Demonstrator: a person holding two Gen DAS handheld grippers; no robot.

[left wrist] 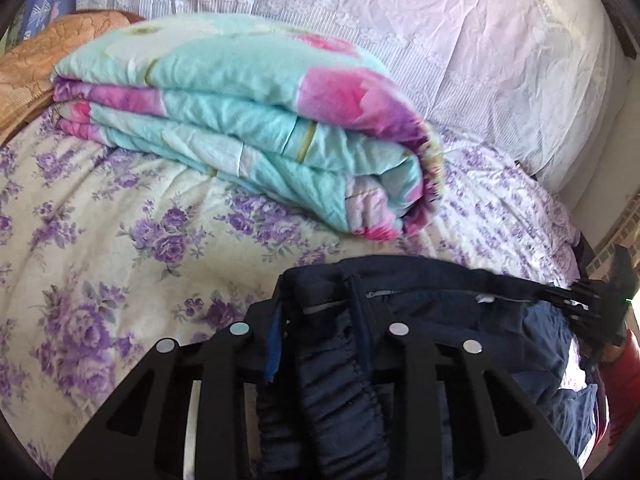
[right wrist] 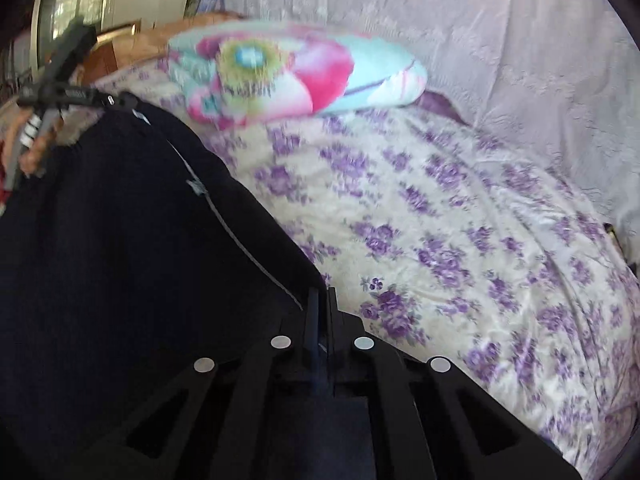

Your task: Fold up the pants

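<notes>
The dark navy pants (left wrist: 424, 300) hang stretched by the waistband between my two grippers, above the flowered bed. My left gripper (left wrist: 320, 308) is shut on one end of the elastic waistband, which bunches between its fingers. The right gripper (left wrist: 576, 300) shows at the right edge, holding the other end. In the right wrist view the pants (right wrist: 112, 240) fill the left side as a dark sheet. My right gripper (right wrist: 320, 304) is shut on the waistband edge, and the left gripper (right wrist: 60, 92) shows at the upper left, holding the far end.
A folded turquoise and pink quilt (left wrist: 248, 120) lies on the purple-flowered bedsheet (left wrist: 100, 240), close behind the pants. A white lace-covered cushion (left wrist: 440, 40) backs the bed. An orange cover (left wrist: 32, 64) lies at far left. The sheet (right wrist: 460, 240) spreads to the right.
</notes>
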